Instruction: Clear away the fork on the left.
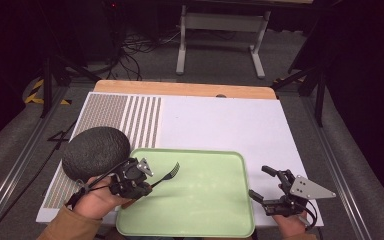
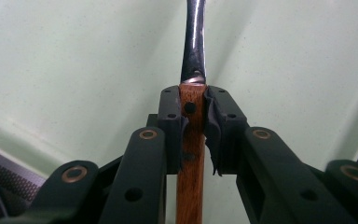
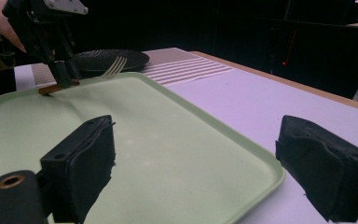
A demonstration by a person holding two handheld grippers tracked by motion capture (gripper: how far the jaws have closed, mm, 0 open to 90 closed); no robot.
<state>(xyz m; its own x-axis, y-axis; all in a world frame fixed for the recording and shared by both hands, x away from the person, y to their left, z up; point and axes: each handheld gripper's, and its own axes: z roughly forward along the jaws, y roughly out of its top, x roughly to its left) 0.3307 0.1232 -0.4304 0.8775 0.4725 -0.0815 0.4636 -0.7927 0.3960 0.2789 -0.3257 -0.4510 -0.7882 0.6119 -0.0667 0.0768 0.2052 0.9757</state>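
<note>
At lower left, the left gripper (image 1: 147, 184) clamped a fork (image 1: 169, 174) over the green tray (image 1: 205, 220); the right gripper (image 1: 260, 187) gaped open, lower right.

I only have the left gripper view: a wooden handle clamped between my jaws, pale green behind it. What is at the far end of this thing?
Observer: Fork tines; the left gripper holds it by the handle over the green tray.
Operator: Anything beside the tray?
Observer: A dark round plate lies at its left, on the white mat.
Operator: And my other gripper?
Observer: The right gripper sits open by the tray's right edge, holding nothing.
</note>
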